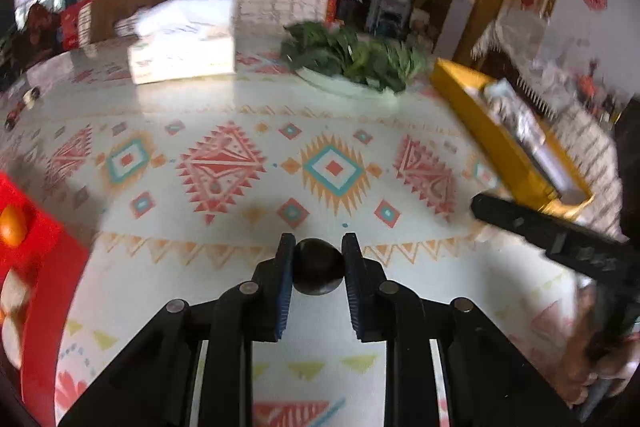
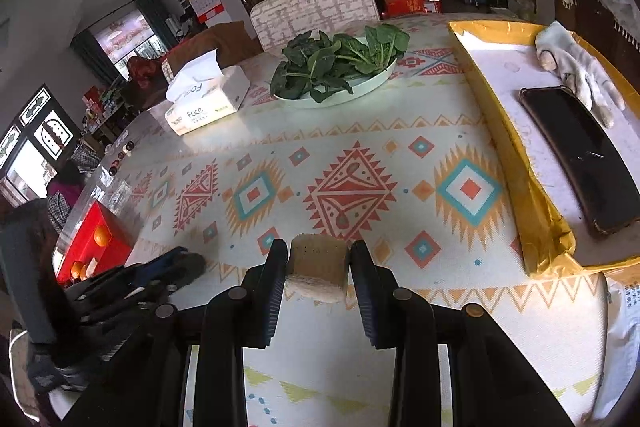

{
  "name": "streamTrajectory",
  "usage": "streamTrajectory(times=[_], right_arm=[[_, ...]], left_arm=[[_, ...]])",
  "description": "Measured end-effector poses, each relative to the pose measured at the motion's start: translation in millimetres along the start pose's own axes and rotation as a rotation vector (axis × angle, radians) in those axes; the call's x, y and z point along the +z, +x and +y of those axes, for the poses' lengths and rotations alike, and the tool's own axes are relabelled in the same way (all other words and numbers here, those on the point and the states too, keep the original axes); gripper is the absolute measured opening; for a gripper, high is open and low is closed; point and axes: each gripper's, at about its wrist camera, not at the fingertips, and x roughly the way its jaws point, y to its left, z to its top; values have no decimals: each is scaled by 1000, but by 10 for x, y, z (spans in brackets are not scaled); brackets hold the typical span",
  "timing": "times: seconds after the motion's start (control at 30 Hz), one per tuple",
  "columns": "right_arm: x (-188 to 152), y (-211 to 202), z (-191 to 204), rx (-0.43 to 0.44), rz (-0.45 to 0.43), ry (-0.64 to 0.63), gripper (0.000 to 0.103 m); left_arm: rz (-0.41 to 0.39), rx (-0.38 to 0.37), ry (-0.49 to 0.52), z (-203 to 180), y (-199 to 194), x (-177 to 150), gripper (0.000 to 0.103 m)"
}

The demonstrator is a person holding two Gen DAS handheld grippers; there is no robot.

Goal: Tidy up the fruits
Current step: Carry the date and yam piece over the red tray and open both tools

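My left gripper (image 1: 319, 259) is shut on a small dark round fruit (image 1: 319, 269) and holds it above the patterned tablecloth. My right gripper (image 2: 319, 265) is shut on a tan, rough cut piece of fruit (image 2: 317, 273) with a pale underside. A red box (image 1: 38, 267) holding an orange fruit (image 1: 12, 225) sits at the far left of the left wrist view; it also shows in the right wrist view (image 2: 94, 241) with orange fruits (image 2: 102, 235). The left gripper appears at lower left in the right wrist view (image 2: 176, 267), next to the red box.
A plate of spinach (image 2: 340, 67) and a tissue box (image 2: 204, 99) stand at the back of the table. A gold-rimmed tray (image 2: 512, 143) at right holds a black phone (image 2: 580, 155) and a white glove (image 2: 576, 71). A chair (image 2: 316, 7) stands behind the table.
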Motion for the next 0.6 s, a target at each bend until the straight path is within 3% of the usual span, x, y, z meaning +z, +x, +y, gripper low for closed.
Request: streamTrajectory(times=[0.23,0.37,0.53,0.6], right_arm=[[-55,2,111,8,-18,-26,36],[-91,23,272,20,-15,-52,36],[-91,-52,695,134,4,-62,36],[-71,-63,983,160,10,-104,36]], left_arm=[[-145,-6,-160,609,-865,-199,23],[-203,72,-274,1188,-1321,-420,23],[-236,198,-382,1816,-1653,-706,23],[-238,210,-425,1995,-1708,-789,23]])
